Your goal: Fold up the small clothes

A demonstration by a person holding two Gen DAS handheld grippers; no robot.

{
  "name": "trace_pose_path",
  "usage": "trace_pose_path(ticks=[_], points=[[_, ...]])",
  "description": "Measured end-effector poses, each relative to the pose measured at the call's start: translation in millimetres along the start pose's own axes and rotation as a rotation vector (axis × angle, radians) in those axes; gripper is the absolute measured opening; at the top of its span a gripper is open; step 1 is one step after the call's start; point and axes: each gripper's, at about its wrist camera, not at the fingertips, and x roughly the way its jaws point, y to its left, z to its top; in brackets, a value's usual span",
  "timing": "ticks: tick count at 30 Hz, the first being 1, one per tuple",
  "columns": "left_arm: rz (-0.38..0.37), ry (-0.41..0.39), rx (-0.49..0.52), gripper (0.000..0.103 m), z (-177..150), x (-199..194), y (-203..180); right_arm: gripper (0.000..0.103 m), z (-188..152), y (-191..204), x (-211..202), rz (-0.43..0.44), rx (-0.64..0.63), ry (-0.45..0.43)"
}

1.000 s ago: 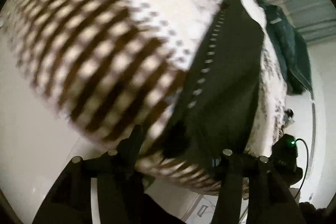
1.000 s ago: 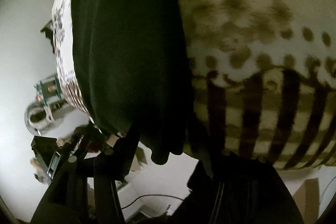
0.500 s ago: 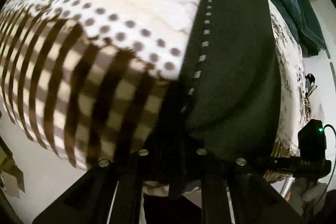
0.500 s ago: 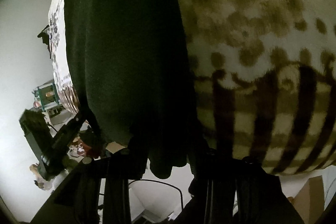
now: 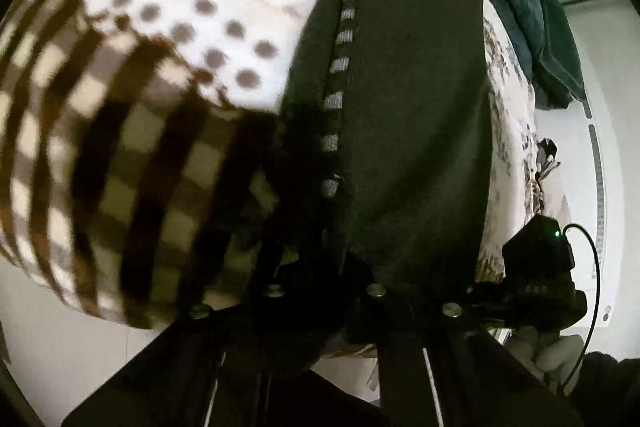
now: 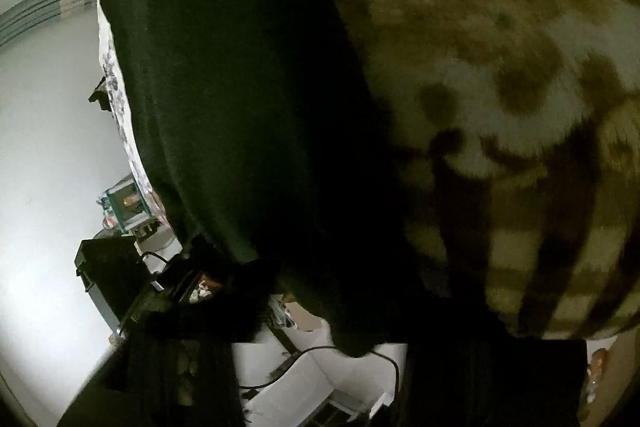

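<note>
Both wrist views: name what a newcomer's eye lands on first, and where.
A dark garment with a dashed grey trim line runs up the middle of the left wrist view, its near edge at the left gripper. It lies on a cream blanket with brown dots and checks, filling the left. A teal cloth sits far right.

Left hand-held gripper [image 5: 324,291] fingertips buried under dark garment [image 5: 412,115], patterned blanket [image 5: 120,131] blurred

Black garment [image 5: 412,131] — brown-checked, dotted blanket [image 5: 132,131]
</note>
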Motion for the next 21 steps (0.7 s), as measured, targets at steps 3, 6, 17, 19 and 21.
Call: trace_pose_path(ticks=[3, 6, 17, 19, 21], points=[[-0.030, -0.020, -0.030, 0.007, -2.5, -15.4, -4.4, 0.013, -7.2, 5.1, -10.0, 0.038, -0.001, -0.014], [-0.087, -0.032, -0.072, 0.007, 1.3, -32.4, -11.0, 0.013, -13.9, 19.1, -26.0, 0.088, -0.023, -0.023], [-0.204, -0.168, 0.040, 0.007, 105.3, -87.8, -82.4, 0.013, 32.5, 130.0, -119.0, 0.190, -0.152, -0.218], [-0.235, -0.180, 0.055, 0.007, 140.3, -79.1, -95.2, 0.013, 58.0, 147.6, -132.5, 0.193, -0.156, -0.260], [-0.252, -0.185, 0.065, 0.007, 177.8, -66.0, -106.9, 0.013, 95.9, 168.9, -146.0, 0.195, -0.150, -0.320]])
